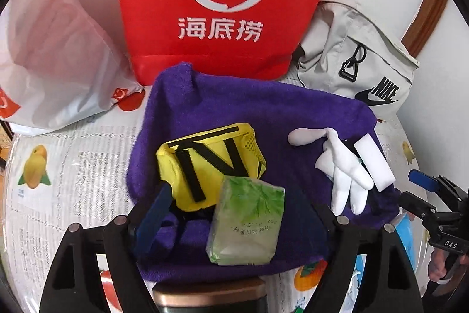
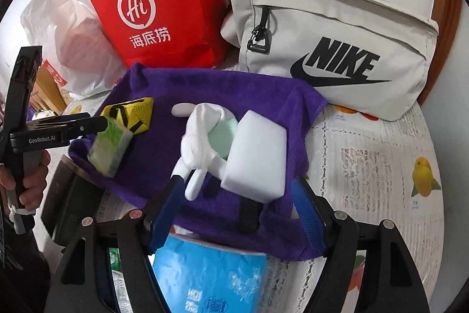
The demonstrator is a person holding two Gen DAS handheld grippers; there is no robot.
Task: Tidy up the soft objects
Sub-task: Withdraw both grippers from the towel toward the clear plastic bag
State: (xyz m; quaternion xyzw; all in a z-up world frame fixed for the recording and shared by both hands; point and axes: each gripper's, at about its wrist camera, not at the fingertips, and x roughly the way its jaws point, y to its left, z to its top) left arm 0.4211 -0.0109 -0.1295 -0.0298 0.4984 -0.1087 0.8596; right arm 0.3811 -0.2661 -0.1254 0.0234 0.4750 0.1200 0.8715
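A purple towel (image 1: 263,113) (image 2: 205,87) lies spread on the table. On it lie a yellow pouch with black straps (image 1: 205,163) (image 2: 132,113), a white plush rabbit (image 1: 346,166) (image 2: 202,137) and a white sponge block (image 1: 373,163) (image 2: 258,157). A green tissue pack (image 1: 249,222) (image 2: 110,145) sits tilted between the fingers of my left gripper (image 1: 231,210) (image 2: 96,125); whether it is pinched is unclear. My right gripper (image 2: 237,210) (image 1: 422,184) is open and empty, fingers either side of the towel's near edge, just short of the rabbit and sponge.
A red paper bag (image 1: 225,2) (image 2: 164,8), a white plastic bag (image 1: 55,49) (image 2: 70,43) and a grey Nike bag (image 1: 357,60) (image 2: 331,43) stand behind the towel. A blue tissue pack (image 2: 211,277) lies under my right gripper. A dark box (image 2: 70,204) sits at the left.
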